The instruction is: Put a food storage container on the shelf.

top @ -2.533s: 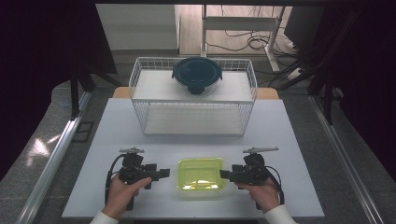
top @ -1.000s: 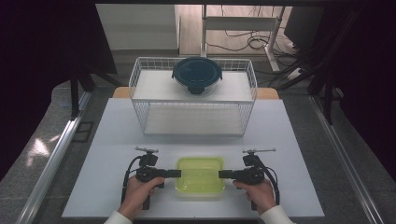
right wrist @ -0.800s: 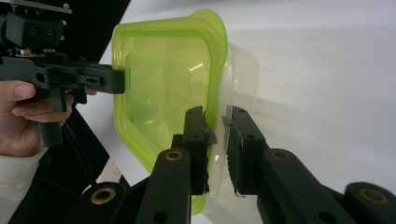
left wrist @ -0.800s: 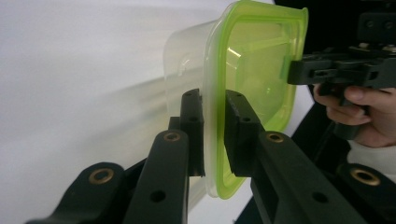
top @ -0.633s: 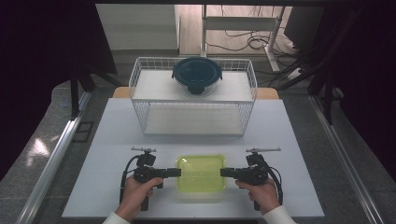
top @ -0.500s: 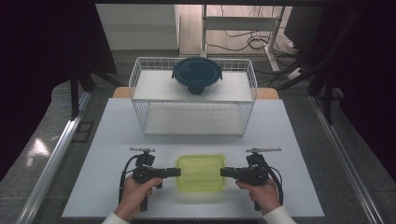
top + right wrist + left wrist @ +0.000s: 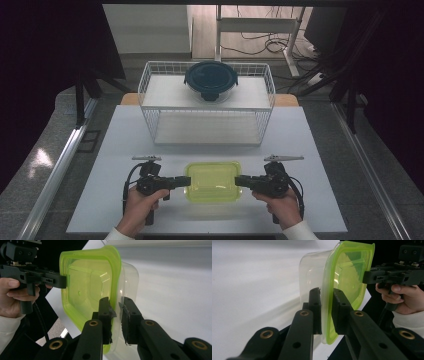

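White table [image 7: 125,150]: clear container [image 7: 212,181], lime lid; left tool [image 7: 186,182], right tool [image 7: 237,181] pinching rim.

White wire basket [image 7: 207,131], dark round lidded container [image 7: 210,80], table [image 7: 320,150]

Wire basket [image 7: 207,127] on white table [image 7: 115,150]
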Demonstrator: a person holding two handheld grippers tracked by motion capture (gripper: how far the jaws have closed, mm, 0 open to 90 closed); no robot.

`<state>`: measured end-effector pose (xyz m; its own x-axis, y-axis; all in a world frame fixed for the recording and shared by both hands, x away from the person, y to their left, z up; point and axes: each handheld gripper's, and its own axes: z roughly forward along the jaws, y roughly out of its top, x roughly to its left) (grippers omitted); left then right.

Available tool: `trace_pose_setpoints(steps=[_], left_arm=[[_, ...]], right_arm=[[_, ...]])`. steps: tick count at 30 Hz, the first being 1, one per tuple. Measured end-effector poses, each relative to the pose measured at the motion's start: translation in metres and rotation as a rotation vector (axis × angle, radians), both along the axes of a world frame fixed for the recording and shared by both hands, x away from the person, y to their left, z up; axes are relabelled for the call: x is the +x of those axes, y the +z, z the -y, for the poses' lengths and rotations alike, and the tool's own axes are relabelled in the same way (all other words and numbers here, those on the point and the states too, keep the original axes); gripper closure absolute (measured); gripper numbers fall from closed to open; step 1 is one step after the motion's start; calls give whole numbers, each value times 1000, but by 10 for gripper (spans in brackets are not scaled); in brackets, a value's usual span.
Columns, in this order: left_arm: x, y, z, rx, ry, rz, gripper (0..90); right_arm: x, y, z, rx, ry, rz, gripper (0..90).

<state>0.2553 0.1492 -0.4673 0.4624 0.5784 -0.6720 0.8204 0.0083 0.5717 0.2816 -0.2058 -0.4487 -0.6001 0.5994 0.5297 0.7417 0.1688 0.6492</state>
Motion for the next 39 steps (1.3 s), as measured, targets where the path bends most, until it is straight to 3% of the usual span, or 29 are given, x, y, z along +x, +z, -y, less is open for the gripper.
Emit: trace_pose_setpoints(steps=[8, 19, 31, 39], left_arm=[[1, 13, -1, 10, 5, 34, 796], [5, 30, -7, -7, 18, 71, 797], [20, 59, -10, 13, 9, 132, 796], [29, 75, -12, 1, 9, 167, 796]], right_arm=[[1, 12, -3, -4, 5, 45, 784], [7, 32, -7, 5, 17, 96, 786], [20, 55, -9, 16, 14, 149, 788], [29, 72, -10, 31, 16, 184, 788]])
